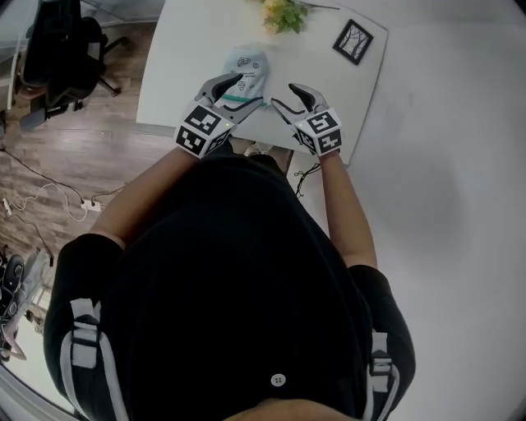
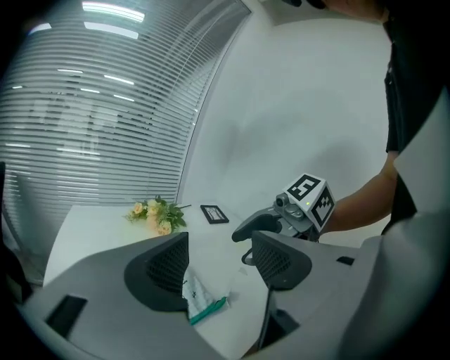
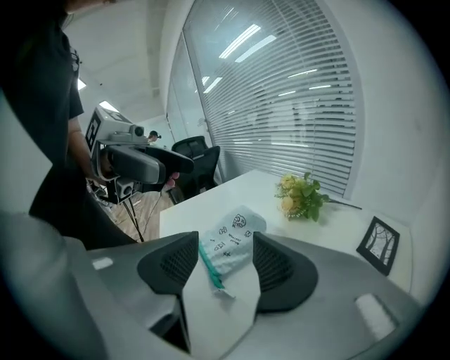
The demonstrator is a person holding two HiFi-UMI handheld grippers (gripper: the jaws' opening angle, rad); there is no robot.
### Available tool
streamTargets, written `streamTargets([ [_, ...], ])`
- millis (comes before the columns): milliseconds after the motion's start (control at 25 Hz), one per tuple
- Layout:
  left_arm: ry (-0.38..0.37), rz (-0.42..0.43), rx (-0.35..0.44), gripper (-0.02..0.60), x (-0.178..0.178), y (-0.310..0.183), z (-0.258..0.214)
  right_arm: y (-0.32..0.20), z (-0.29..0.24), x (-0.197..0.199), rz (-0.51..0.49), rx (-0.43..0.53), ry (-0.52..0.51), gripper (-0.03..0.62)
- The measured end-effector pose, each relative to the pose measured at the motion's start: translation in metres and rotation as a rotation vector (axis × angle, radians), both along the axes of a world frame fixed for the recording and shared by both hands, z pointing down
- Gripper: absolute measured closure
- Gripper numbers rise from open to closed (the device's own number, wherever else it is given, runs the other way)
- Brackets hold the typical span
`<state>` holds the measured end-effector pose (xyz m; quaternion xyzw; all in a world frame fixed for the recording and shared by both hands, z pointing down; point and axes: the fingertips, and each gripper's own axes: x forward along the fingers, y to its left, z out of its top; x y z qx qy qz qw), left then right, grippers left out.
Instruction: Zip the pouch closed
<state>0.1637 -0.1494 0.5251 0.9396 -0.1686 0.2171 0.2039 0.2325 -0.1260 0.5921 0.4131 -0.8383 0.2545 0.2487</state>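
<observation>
Gripping nothing at the left gripper point(image 1: 234, 92), with fingers point(image 2: 167, 266) spread wide and framing a corner of the pouch point(image 2: 195, 292) and its green zip point(image 2: 209, 309) without pressing on either. Same at the right gripper point(image 1: 289, 99): fingers point(image 3: 172, 264) released, looking along at the pouch just ahead (hovering, not touching, as far as can be told).

Lies flat on the white tabletop point(image 1: 189, 49) near its front edge, zip side toward the person, under the left tips and just beside the right ones in the head view.

Probably very light, thin and floppy (printed fabric or film, cannot say which), so likely to slide and bunch on the smooth top if tugged from one end alone. Best to anchor the cloth end beside the zip with one gripper and take the small pale tab point(image 3: 223, 292) at the zip's near end (seemingly the pull, too small to be sure) with the other. Should want a fine, light pinch rather than force.

Farther back, flowers point(image 1: 283, 15) and a small frame point(image 1: 352, 41), well apart from the pouch.
</observation>
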Motion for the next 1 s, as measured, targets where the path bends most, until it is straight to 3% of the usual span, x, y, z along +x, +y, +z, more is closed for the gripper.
streamTargets([
  [560,-0.193,-0.113,-0.169,0.319,0.031,0.058,0.091,0.028,0.092,0.003,-0.416,-0.163,0.089,0.406],
  [1000,-0.347,-0.173,-0.291,0.388,0.036,0.079,0.154,0.042,0.128,-0.011,-0.61,-0.192,0.187,0.46],
])
